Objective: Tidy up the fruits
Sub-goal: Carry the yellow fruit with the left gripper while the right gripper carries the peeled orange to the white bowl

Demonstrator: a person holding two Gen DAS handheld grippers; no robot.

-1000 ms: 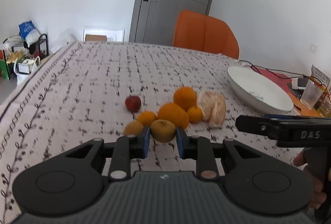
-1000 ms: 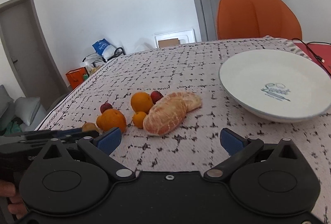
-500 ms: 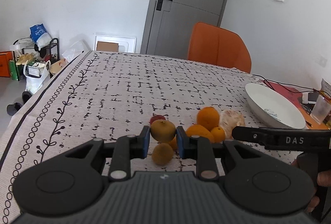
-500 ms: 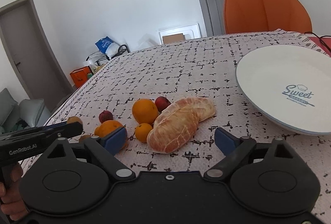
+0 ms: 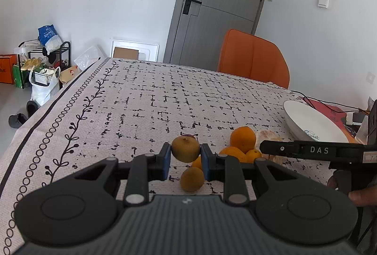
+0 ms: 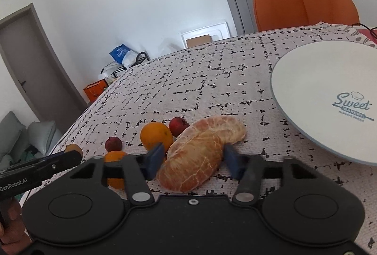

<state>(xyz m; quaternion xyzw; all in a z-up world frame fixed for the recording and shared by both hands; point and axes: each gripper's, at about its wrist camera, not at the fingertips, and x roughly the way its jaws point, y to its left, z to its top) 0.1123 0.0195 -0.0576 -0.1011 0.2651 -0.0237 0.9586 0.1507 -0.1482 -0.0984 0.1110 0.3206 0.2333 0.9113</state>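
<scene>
Left wrist view
Left gripper (image 5: 185,162): we are gripping a brownish round fruit (image 5: 185,149) between the two blue pads, lifted clear of the tablecloth (image 5: 141,101).
Fruit below: we are seeing a second brownish fruit (image 5: 192,178) lying on the cloth at 6 o'clock from the held one, apart from it.
Orange pile: we are finding the large orange (image 5: 242,139) at 3 o'clock from the held fruit, with another orange (image 5: 232,153) and a small orange (image 5: 253,154) touching it at its near side.
Peeled fruit: we are seeing only a slice of the peeled citrus (image 5: 268,136) at 3 o'clock from the large orange, partly hidden by the other tool.
Plate: we are noting the white plate (image 5: 313,123) at 2 o'clock from the pile, well apart.
Chair: the orange chair (image 5: 253,58) is standing at the table's far edge, at 12 o'clock.

Right wrist view
Right gripper (image 6: 192,160): we are closing the jaws around the peeled citrus (image 6: 200,151); the fruit is lying between the pads on the cloth, and we cannot tell whether they are pressing yet.
Neighbours: a large orange (image 6: 156,136) is sitting at 9 o'clock, a dark red fruit (image 6: 179,125) at 11 o'clock, another red fruit (image 6: 113,144) further toward 9 o'clock.
Plate: the white plate (image 6: 313,90) is lying at 2 o'clock, near but not touching.
</scene>
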